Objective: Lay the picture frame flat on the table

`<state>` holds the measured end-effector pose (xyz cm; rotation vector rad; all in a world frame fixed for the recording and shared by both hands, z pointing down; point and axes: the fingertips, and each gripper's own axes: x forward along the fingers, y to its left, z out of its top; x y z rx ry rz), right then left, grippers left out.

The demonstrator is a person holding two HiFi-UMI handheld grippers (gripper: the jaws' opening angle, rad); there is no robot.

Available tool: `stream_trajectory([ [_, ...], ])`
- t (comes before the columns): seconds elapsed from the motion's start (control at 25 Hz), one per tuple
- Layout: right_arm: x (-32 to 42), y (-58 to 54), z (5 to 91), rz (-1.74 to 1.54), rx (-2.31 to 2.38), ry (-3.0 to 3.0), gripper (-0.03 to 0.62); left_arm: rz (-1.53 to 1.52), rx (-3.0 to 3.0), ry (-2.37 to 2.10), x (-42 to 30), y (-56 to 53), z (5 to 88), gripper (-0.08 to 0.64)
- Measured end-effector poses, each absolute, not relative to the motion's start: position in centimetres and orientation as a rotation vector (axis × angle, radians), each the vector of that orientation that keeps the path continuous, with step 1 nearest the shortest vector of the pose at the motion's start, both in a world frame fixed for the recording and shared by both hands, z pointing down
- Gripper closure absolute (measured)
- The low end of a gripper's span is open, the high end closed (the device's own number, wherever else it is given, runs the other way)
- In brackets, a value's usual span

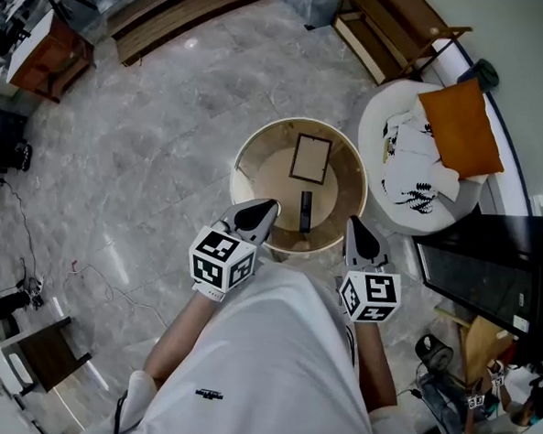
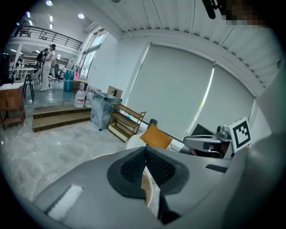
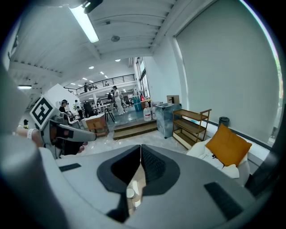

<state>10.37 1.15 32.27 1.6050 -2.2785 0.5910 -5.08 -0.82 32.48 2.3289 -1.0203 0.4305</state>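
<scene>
Left gripper [image 1: 268, 208]: jaws shut tip to tip, nothing between them. It hangs over the near-left edge of the round table [image 1: 250, 155].
Right gripper [image 1: 354, 225]: jaws likewise closed and empty, at the table's near-right edge.
Picture frame [image 1: 310, 159]: on the tabletop toward the far edge, well apart from both grippers. From the head view I cannot tell whether it is flat or propped.
Slim dark object [image 1: 305, 211]: between the frame and the near edge.
Orange cushion [image 1: 460, 128]: on the white chair [image 1: 411, 188] right of the table.
</scene>
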Motion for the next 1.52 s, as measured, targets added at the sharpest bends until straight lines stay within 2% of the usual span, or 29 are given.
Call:
stream_trajectory([
  [1.52,8.8,1.0,32.5,0.601,1.583,-2.292,0.586,0.434,2.348,-1.008,-4.4,-0.5,32.0,0.555],
])
